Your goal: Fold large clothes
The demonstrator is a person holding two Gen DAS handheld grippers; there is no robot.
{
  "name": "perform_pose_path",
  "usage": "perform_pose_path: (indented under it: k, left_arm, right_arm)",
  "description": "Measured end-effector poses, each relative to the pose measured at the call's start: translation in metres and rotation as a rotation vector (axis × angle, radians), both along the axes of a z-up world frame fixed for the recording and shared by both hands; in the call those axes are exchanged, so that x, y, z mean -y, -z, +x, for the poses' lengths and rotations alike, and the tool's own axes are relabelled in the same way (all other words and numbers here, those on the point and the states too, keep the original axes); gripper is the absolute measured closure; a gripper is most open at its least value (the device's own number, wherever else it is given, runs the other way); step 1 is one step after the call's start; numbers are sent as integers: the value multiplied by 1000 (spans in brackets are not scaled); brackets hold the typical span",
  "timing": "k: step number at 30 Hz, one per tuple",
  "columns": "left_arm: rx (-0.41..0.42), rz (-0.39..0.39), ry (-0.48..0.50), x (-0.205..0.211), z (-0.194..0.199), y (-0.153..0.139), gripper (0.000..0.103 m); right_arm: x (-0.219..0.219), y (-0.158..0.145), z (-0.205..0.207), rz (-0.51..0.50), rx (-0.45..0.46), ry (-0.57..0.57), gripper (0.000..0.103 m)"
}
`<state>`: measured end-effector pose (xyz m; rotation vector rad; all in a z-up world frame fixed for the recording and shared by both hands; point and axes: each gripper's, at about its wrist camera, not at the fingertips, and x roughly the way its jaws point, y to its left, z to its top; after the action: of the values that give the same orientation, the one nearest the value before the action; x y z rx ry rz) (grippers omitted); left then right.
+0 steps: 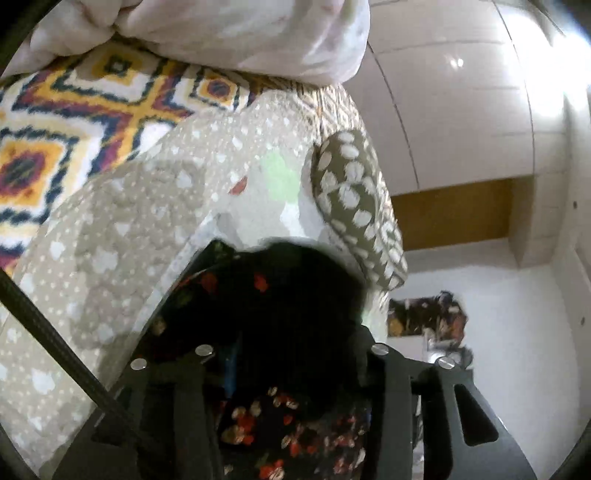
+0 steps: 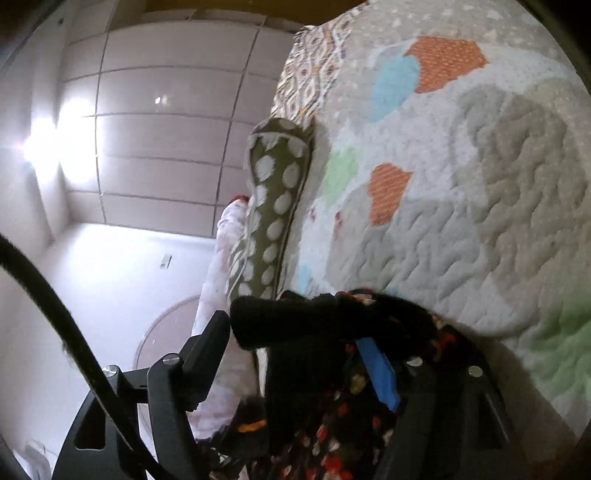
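From my two wrist feeds I count one dark floral garment [image 1: 295,435], bunched between the tongs in both views. Ahead of the tongs lies one quilted bedspread [image 2: 461,221]. Beyond it I count one geometric-patterned blanket [image 1: 92,110] and one pale crumpled cloth [image 1: 240,33]. One olive pillow with white spots [image 2: 275,199] sits just past the fingertips. On the right tongs I see one blue pad [image 2: 380,373].

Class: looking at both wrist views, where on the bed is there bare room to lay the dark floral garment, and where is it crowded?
Free: the quilt between the spotted pillow and the dark floral garment. Crowded: the far end, where the white bedding is heaped on the patterned blanket.
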<state>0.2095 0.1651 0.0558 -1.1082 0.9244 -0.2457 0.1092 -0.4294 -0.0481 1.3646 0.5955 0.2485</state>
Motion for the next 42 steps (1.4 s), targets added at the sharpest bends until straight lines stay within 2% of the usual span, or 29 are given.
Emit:
perform_pose_path:
  k: [4,9,12,13,15,17,19,20,22,24,25,29,30,31,32,34,35,36,38,40,41,42]
  left_arm:
    - [20,10,-86,-15,6,-9,39]
    - [-14,148,-60,-17,1,-13,38]
    - [-47,240,-32,-14,-14,-12,38]
    - [-48,269,-16,-13,-19,-12,38]
    - [-49,322,12,-9,-29,-12,38]
    - [-52,367,33,-4,-38,-11,38]
    - [-43,399,80,6,-49,-10,38]
    - [-35,421,108,12,-56,-10,38]
    - [-18,472,161,24,-69,-10,38]
    - [14,556,225,38,-88,-8,38]
    - [24,596,248,44,-94,-6,38]
    - [23,828,305,58,-117,13,33]
    - [20,881,302,56,-119,21,21]
    - [24,888,295,51,-119,25,13]
    - [20,867,282,43,-120,31,11]
    - [-8,774,266,26,-119,38,11]
    - [-26,731,247,20,-119,40,11]
    - [-37,697,216,12,-123,38,11]
    - [-34,704,188,7,-132,30,12]
    - [-19,739,174,7,-147,18,12]
    - [-12,746,171,8,-152,13,12]
    - [3,749,171,10,-163,7,12]
  right_arm:
    - [-2,-1,9,-82,-18,-27,29]
    - [-6,-14,18,-227,-33,-59,29]
    - [-12,-35,16,-352,-21,-74,28]
    - [-13,-43,13,-394,-14,-69,26]
    - [-12,-63,7,-490,-1,-41,15]
    - [-7,-75,1,-552,-19,-2,13]
    - [-2,-83,-7,-568,-40,11,13]
    - [-2,-85,-11,-563,-39,-2,15]
    - [-15,-87,-23,-579,-22,-65,27]
    - [-34,-86,-36,-607,-14,-144,49]
    - [-44,-83,-43,-620,-7,-187,53]
    - [-82,-58,-68,-707,5,-348,55]
    - [-83,-46,-73,-747,-23,-345,56]
    - [-81,-37,-74,-762,-45,-332,57]
    - [-75,-27,-73,-758,-68,-313,61]
    - [-56,-6,-74,-666,-95,-267,78]
    - [-48,1,-75,-614,-103,-241,91]
    - [-40,6,-77,-563,-115,-220,94]
    - [-34,3,-82,-547,-124,-200,94]
    - [-34,-6,-88,-607,-139,-182,93]
    - [-34,-11,-92,-633,-140,-176,89]
    - [-35,-19,-98,-655,-137,-164,79]
